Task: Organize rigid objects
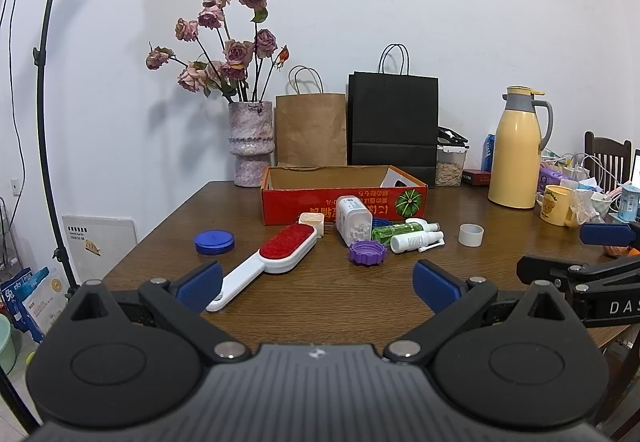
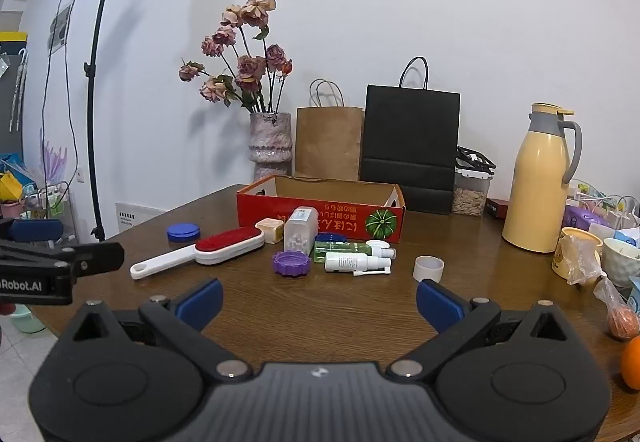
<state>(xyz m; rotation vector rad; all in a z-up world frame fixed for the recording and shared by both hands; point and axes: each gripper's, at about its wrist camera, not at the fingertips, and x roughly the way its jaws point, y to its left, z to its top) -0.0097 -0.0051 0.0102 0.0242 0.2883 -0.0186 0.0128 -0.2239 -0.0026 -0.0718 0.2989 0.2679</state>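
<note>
A red cardboard box (image 1: 344, 201) (image 2: 320, 207) stands open on the wooden table. In front of it lie a red-and-white lint brush (image 1: 268, 262) (image 2: 200, 252), a blue lid (image 1: 214, 242) (image 2: 183, 231), a purple lid (image 1: 367, 252) (image 2: 291, 263), a clear pill container (image 1: 354, 219) (image 2: 300, 228), a green bottle (image 1: 396, 232) (image 2: 344, 248), a white spray bottle (image 1: 416, 240) (image 2: 356, 262), a white cap (image 1: 471, 234) (image 2: 428, 268) and a small cream box (image 1: 311, 221) (image 2: 271, 229). My left gripper (image 1: 318, 288) is open and empty, near the brush handle. My right gripper (image 2: 320, 300) is open and empty, short of the items.
Behind the box stand a vase of dried roses (image 1: 251, 143), a brown bag (image 1: 311, 129), a black bag (image 1: 394, 125) and a yellow thermos (image 1: 518, 153). Mugs and clutter (image 2: 592, 254) crowd the right edge. A light stand (image 2: 96, 121) stands left of the table.
</note>
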